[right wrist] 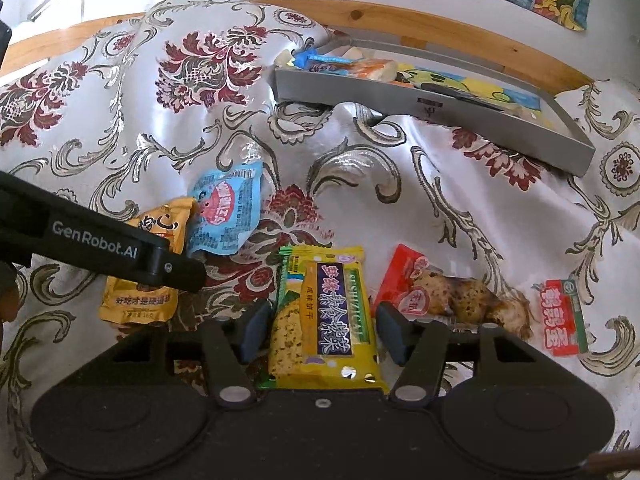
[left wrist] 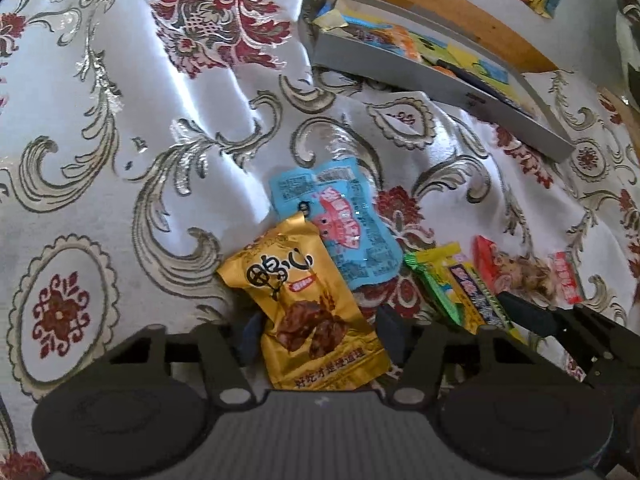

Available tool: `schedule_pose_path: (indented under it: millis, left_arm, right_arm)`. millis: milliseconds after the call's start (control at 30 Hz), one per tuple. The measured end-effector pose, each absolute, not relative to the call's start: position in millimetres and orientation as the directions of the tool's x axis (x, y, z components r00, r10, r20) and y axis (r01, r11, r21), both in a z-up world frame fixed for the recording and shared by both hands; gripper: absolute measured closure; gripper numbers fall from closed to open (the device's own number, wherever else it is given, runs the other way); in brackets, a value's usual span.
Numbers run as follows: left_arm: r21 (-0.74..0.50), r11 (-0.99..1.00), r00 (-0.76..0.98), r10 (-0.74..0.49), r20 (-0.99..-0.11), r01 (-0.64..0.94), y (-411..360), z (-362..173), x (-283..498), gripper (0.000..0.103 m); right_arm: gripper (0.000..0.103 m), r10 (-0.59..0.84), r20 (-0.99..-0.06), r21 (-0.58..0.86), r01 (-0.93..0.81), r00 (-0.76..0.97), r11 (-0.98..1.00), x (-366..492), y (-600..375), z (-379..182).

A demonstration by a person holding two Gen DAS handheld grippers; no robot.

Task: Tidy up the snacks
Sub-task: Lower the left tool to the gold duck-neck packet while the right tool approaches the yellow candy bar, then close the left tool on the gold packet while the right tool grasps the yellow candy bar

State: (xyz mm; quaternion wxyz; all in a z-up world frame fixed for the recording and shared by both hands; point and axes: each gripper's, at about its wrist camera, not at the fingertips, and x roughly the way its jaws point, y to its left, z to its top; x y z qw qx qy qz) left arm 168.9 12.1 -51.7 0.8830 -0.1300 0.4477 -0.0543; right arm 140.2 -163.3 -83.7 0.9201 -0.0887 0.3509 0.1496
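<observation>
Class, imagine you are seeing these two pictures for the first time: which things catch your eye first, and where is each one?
The gold snack packet lies between the open fingers of the left gripper, and the yellow-green biscuit packet lies likewise in the open right gripper. A bright blue packet lies just beyond the gold one on the floral cloth, and a grey tray of snacks stands at the far edge.

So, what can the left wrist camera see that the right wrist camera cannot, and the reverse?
Only the left wrist view shows the whole gold packet lying between the open left claw; in the right view the left claw's arm covers part of it. Only the right wrist view shows the full yellow biscuit packet between the open right claw. Both show the blue packet, the red packet and the grey tray.
</observation>
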Motion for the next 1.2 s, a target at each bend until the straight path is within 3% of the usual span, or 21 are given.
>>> schedule_pose_path:
  millis: [233,500,700,733,1200]
  left_arm:
    - [-0.321,0.945,0.598,-0.226,-0.769,-0.056,20.3,-50.0,163.9,0.050]
    - [-0.352,0.932,0.600,-0.235,-0.765,-0.083,28.1,-47.5,155.6,0.067]
    - [-0.354,0.931,0.603,-0.232,-0.763,-0.090,27.6,-46.2,150.8,0.074]
    - [-0.355,0.931,0.603,-0.234,-0.762,-0.088,27.2,-46.0,149.8,0.079]
    - [-0.344,0.936,0.612,-0.233,-0.755,-0.069,24.9,-45.8,146.5,0.080]
  right_arm:
    - [0.053,0.202,-0.676,-0.069,-0.334,0.708,0.940,138.3,-161.1,-84.1]
    - [0.053,0.218,-0.674,-0.053,-0.341,0.705,0.939,127.5,-165.8,-82.8]
    - [0.053,0.234,-0.673,-0.029,-0.342,0.702,0.939,121.1,-170.1,-82.0]
    - [0.053,0.235,-0.672,-0.029,-0.343,0.702,0.939,120.2,-170.3,-82.0]
    - [0.052,0.235,-0.680,-0.041,-0.356,0.694,0.934,118.2,-169.3,-83.8]
